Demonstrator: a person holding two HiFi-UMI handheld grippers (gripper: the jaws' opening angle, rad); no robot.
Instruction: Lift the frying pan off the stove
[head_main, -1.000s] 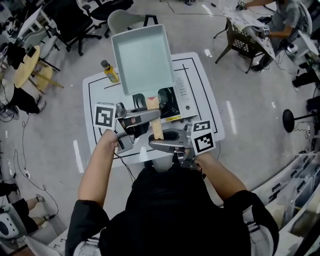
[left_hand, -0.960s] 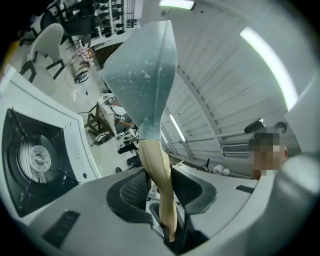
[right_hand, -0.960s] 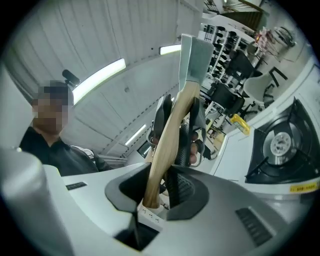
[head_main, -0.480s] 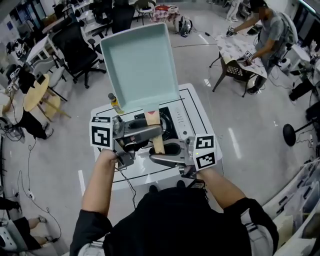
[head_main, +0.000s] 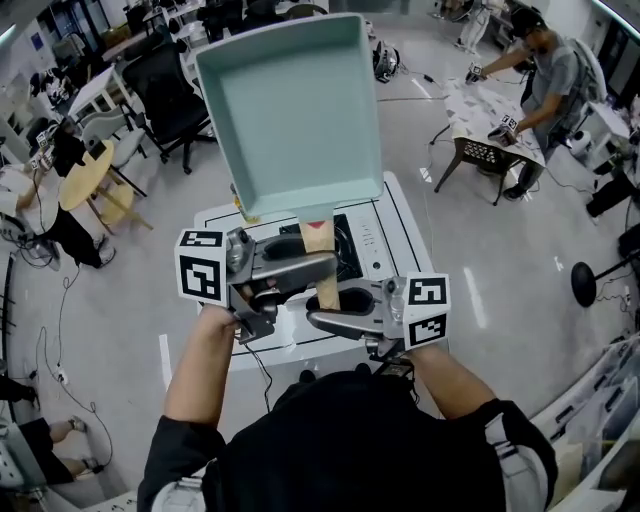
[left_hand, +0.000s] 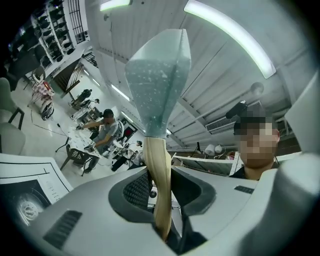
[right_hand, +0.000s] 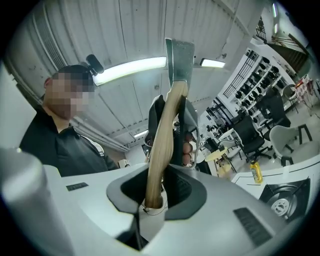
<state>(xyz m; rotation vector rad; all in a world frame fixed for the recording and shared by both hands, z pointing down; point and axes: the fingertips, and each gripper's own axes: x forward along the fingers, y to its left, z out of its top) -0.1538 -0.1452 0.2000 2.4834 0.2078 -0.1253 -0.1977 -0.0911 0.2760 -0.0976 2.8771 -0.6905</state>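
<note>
A square pale-teal frying pan (head_main: 290, 110) with a wooden handle (head_main: 322, 262) hangs in the air, well above the black stove (head_main: 350, 250), with its open side facing me. My left gripper (head_main: 316, 264) grips the handle from the left. My right gripper (head_main: 322, 320) grips the handle's lower end from the right. Both sets of jaws are closing on the wood. In the left gripper view the handle (left_hand: 160, 180) runs up between the pads to the pan (left_hand: 157, 80). The right gripper view shows the handle (right_hand: 160, 145) clamped the same way, with the pan (right_hand: 179, 57) edge-on above it.
The stove sits on a white table (head_main: 215, 228) marked with black lines. A yellow bottle (right_hand: 256, 171) stands at the table's far left corner. Office chairs (head_main: 165, 95) and a round wooden table (head_main: 85, 175) are behind on the left. People work at a table (head_main: 490, 110) at the back right.
The pan has risen away from the stove and now looms larger and higher in the head view. Both grippers have come up with it, still on the handle.
</note>
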